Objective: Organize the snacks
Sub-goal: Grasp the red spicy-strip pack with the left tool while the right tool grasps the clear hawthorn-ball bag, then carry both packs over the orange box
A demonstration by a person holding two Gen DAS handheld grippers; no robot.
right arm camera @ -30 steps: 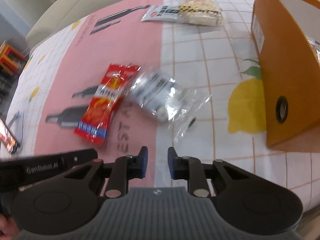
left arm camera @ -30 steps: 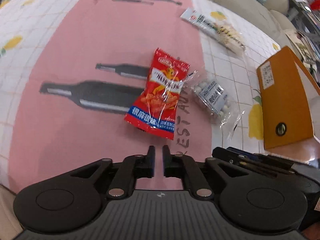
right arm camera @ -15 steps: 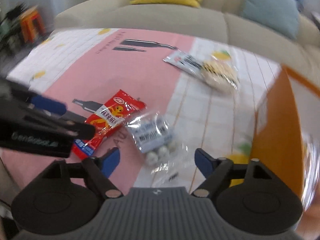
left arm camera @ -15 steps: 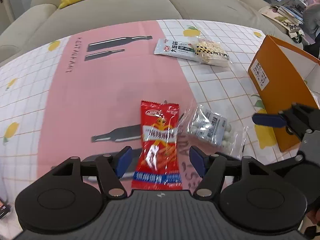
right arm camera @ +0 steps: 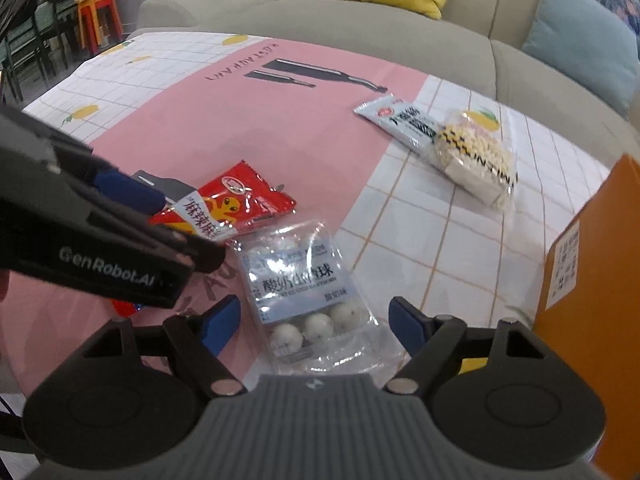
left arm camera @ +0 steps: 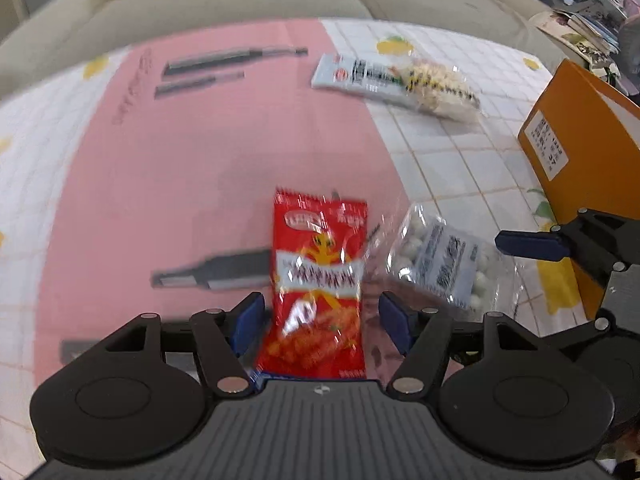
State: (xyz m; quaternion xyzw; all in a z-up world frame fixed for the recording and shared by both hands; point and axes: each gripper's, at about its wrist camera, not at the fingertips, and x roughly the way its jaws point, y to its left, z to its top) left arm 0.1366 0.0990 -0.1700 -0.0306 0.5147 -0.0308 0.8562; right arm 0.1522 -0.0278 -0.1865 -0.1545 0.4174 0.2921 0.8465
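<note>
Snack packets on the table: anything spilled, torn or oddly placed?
Nothing spilled or torn. The red packet and the clear bag of white balls lie loose, corners overlapping. A third packet lies apart, further back, all outside the orange box.

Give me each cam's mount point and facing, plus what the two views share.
Left wrist: on the left gripper, angled down at the red snack packet between open jaws; right gripper intrudes at right.
Right wrist: on the right gripper, angled down at the clear bag of white balls; left gripper crosses at left.
Shared: both packets, orange box, sofa.
</note>
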